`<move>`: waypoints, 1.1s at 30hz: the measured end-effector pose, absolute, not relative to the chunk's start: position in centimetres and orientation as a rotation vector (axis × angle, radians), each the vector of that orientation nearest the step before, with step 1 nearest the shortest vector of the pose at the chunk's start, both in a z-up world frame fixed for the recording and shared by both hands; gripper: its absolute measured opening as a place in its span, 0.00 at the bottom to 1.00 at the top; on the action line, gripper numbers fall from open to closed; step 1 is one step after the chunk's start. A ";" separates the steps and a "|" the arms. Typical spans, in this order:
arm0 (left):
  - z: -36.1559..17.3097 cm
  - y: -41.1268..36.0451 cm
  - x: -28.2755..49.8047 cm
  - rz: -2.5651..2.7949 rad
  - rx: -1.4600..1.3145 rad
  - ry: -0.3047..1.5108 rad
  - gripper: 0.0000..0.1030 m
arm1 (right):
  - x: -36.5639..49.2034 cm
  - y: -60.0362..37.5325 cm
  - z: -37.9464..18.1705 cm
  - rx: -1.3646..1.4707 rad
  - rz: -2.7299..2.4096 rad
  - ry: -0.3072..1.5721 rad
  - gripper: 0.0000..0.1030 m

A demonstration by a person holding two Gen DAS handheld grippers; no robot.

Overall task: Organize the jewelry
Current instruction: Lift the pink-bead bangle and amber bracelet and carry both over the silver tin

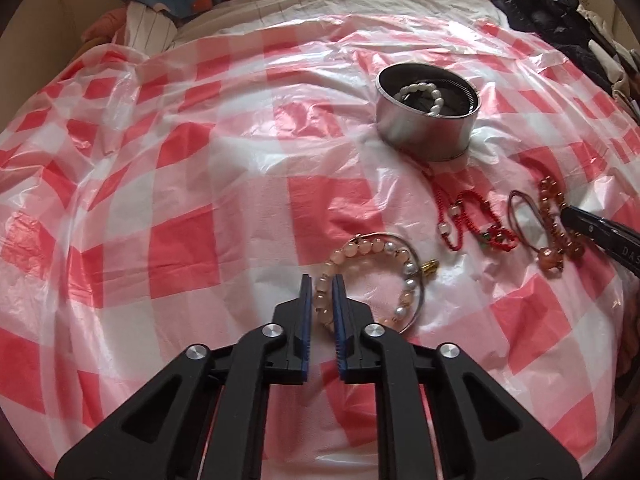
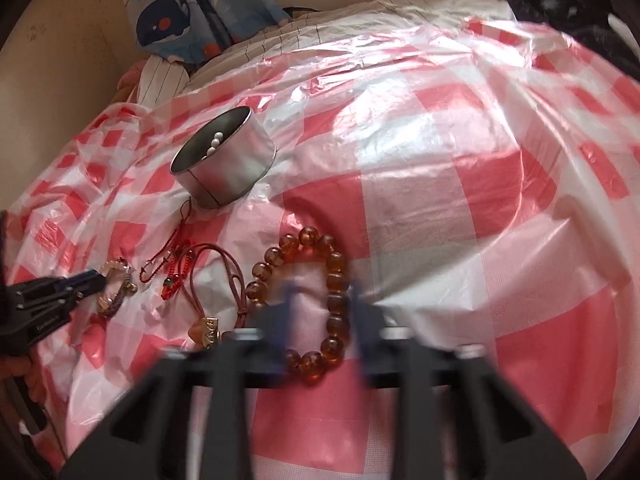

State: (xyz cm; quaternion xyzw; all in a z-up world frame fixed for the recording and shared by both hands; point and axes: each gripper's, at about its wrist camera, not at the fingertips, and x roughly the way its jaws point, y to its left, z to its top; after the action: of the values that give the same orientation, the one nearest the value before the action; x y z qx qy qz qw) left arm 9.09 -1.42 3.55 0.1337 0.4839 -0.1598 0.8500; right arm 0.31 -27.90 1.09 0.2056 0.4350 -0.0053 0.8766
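Observation:
A round metal tin [image 1: 427,123] stands on the red-checked plastic sheet [image 1: 200,184] and holds a white pearl bracelet [image 1: 420,98]. My left gripper [image 1: 322,296] is closed around the left side of a pink bead bracelet [image 1: 384,276] that lies on the sheet. A red cord necklace [image 1: 468,220] and a brown cord piece [image 1: 528,216] lie to its right. In the right wrist view my right gripper [image 2: 323,300] is blurred and open, straddling the right side of an amber bead bracelet [image 2: 320,300]. The tin [image 2: 232,168] stands far left there.
The sheet covers a bed. A whale-print fabric [image 2: 192,8] and striped cloth lie at the far edge. Dark clothes [image 1: 560,20] pile at the far right. A wall runs along the left side.

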 end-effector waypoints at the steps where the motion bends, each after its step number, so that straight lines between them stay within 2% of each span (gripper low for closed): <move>1: 4.1 -1.5 8.8 -0.345 0.277 0.998 0.07 | 0.1 -28.3 1.2 0.453 -0.006 0.895 0.12; 7: 8.3 -0.8 7.4 -0.426 0.156 0.863 0.07 | -1.2 -29.5 2.9 0.515 0.009 0.807 0.12; 18: 9.8 -0.5 7.2 -0.538 0.009 0.824 0.07 | -2.8 -29.2 6.6 0.519 0.095 0.619 0.12; 33: 10.2 -5.5 7.8 -0.647 -0.038 0.824 0.07 | -0.1 -26.1 9.5 0.491 0.239 0.583 0.12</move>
State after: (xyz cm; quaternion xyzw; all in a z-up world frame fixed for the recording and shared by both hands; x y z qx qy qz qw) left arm 7.77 -5.46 10.20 -0.0180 0.3933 -0.3088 0.8658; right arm -0.13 -26.07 9.46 0.2388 0.2837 0.1162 0.9214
